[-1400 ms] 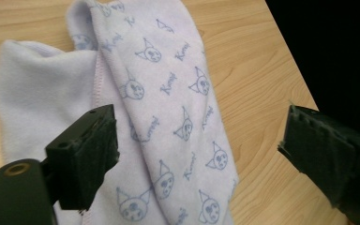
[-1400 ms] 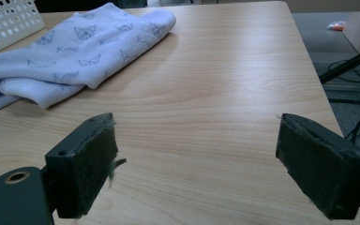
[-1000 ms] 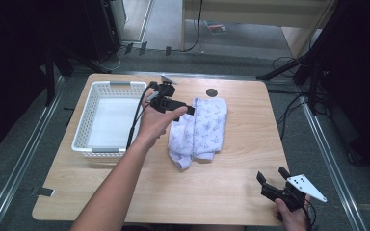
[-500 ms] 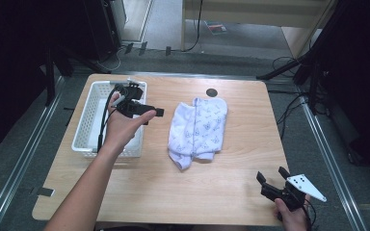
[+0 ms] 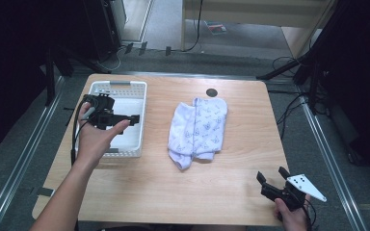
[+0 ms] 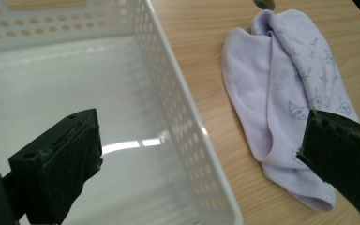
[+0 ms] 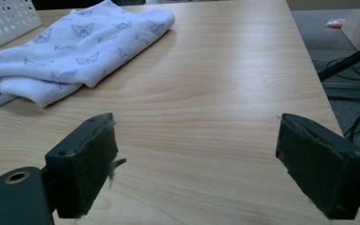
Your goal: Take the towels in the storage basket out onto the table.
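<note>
Cloth (image 5: 198,132) lies crumpled on the bench (image 5: 173,192), between both tongs. Left tongs (image 5: 125,119) hang spread over the white basket (image 5: 139,103). Right tongs (image 5: 272,175) are spread, empty, well apart from it.

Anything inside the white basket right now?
The white basket looks empty: bare floor in the left gripper view. The left gripper and hand cover part of it from above.

The basket (image 5: 143,103) lies left of the towel (image 5: 197,130) (just apart) on the table (image 5: 250,125).
</note>
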`<state>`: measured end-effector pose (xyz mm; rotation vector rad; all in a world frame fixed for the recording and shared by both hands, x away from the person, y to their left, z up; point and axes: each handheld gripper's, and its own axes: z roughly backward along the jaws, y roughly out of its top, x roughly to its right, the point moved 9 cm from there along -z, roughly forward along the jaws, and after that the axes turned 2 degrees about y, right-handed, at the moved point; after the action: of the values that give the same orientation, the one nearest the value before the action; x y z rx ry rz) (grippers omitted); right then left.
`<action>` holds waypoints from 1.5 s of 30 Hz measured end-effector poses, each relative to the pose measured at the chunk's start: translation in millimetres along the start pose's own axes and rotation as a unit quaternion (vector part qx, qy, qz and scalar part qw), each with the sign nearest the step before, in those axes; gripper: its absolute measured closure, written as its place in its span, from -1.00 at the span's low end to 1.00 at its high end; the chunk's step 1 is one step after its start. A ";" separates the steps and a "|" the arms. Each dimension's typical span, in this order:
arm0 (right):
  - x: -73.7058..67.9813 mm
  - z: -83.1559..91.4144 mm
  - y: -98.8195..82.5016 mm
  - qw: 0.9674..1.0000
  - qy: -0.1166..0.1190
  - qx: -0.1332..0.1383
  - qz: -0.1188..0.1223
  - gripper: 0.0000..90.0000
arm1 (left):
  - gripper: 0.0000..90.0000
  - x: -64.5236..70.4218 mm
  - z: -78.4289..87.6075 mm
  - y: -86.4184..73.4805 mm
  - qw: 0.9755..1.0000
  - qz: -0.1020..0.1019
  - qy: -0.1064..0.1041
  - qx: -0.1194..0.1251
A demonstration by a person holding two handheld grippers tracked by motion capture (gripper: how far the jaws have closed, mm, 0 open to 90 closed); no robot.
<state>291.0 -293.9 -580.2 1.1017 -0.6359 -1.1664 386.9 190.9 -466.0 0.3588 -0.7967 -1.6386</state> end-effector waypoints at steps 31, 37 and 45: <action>0.9 -2.0 -1.0 1.000 -0.006 -0.010 0.000 -0.71 | -1.00 -104.4 58.2 -128.8 0.976 0.071 0.124 0.163; 1.0 -2.3 -1.1 1.000 -0.013 -0.010 0.005 -0.70 | -1.00 -131.3 44.8 -158.6 0.973 0.097 0.125 0.167; 3.0 -2.1 -0.4 1.000 -0.026 -0.006 0.000 -0.71 | -1.00 -145.9 38.3 -177.8 0.967 0.041 0.177 0.180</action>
<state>293.5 -296.1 -581.8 1.0641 -0.6677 -1.1995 265.4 349.7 -585.9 0.8403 -0.8195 -1.2976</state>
